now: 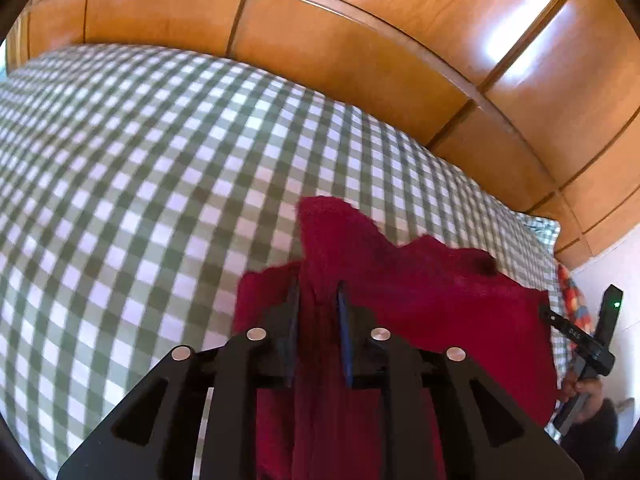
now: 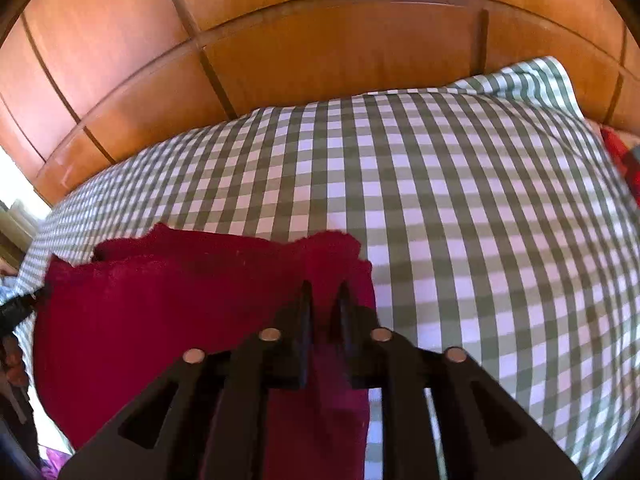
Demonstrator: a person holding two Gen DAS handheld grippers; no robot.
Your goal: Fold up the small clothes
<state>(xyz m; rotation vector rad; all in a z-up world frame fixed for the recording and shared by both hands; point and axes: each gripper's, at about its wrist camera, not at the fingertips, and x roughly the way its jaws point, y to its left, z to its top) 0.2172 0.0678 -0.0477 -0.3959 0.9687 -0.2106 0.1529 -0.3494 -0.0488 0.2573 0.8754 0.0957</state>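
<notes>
A dark red garment (image 1: 420,300) lies spread on the green-and-white checked bed cover (image 1: 140,160). My left gripper (image 1: 318,286) is at its left edge, with a raised fold of the red cloth running between its fingers; the pads stand a little apart from it, so it is open. In the right wrist view the same red garment (image 2: 160,300) fills the lower left. My right gripper (image 2: 324,286) is over its right edge, its jaws slightly apart with red cloth showing in the gap. The right gripper's body (image 1: 592,344), held in a hand (image 1: 580,392), also shows at the far right.
Wooden panelling (image 1: 360,40) rises behind the bed. The checked cover (image 2: 460,200) stretches wide beyond the garment. A colourful cloth (image 1: 576,300) lies at the bed's right edge, and a red item (image 2: 620,156) sits by the far right corner.
</notes>
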